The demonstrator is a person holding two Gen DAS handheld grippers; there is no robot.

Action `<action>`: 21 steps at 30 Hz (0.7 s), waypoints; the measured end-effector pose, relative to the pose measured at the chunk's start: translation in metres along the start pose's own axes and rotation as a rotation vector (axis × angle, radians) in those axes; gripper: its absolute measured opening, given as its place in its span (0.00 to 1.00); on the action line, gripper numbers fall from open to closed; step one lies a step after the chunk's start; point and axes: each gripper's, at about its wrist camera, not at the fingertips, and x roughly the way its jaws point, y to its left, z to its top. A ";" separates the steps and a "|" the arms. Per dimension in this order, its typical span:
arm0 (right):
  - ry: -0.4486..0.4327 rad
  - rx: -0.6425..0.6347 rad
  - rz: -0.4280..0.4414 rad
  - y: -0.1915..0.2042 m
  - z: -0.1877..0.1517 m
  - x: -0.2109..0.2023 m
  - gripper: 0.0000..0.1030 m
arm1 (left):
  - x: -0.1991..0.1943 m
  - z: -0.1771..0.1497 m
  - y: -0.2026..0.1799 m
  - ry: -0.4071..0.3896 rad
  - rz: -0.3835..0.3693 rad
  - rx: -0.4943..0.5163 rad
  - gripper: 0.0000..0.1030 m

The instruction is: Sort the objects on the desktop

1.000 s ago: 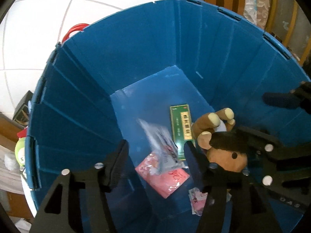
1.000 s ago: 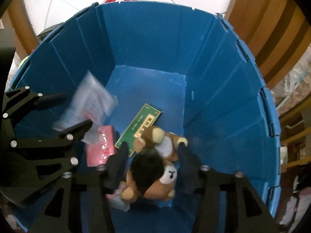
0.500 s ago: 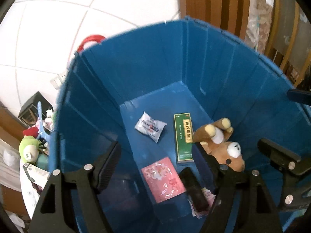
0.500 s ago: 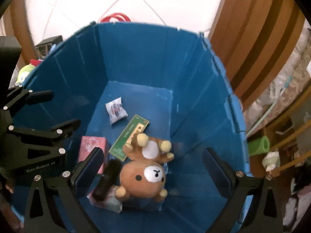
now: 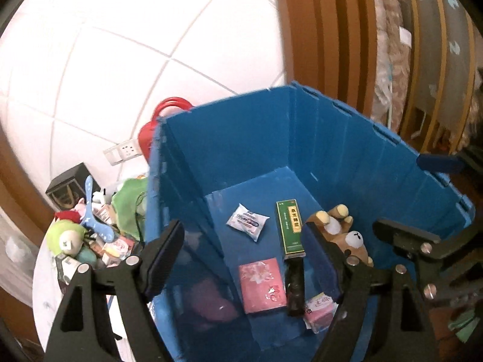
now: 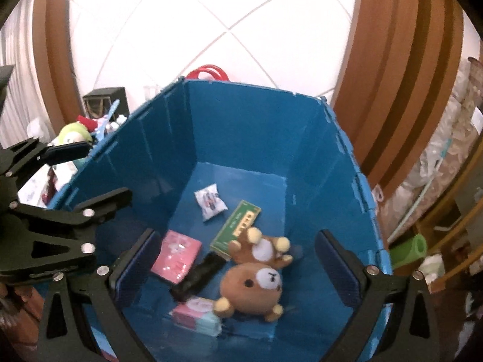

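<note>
white tiled floor [image 5: 120, 69] everywhere, pretty bright, with brown wood slats [image 6: 401, 90] standing on the right side

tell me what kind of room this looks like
Probably a lived-in home room, not a workshop: white tiled floor, wooden furniture, and a blue storage bin holding a teddy bear beside a toy pile.

In the blue crate [image 6: 241, 126], a brown plush bear [image 6: 256, 280] lies on its back beside a green box [image 6: 235, 229], a white sachet [image 6: 209, 202] behind.
</note>
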 end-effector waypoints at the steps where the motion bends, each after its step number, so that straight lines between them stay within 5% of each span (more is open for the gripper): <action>1: -0.006 0.006 0.003 0.004 0.001 -0.001 1.00 | -0.005 -0.002 0.006 -0.008 -0.001 -0.013 0.77; 13: -0.065 -0.032 0.064 0.107 0.026 -0.016 1.00 | -0.062 -0.050 0.127 -0.096 0.102 -0.150 0.77; 21: -0.130 -0.040 0.149 0.217 0.038 -0.031 1.00 | -0.104 -0.124 0.235 -0.121 0.204 -0.166 0.77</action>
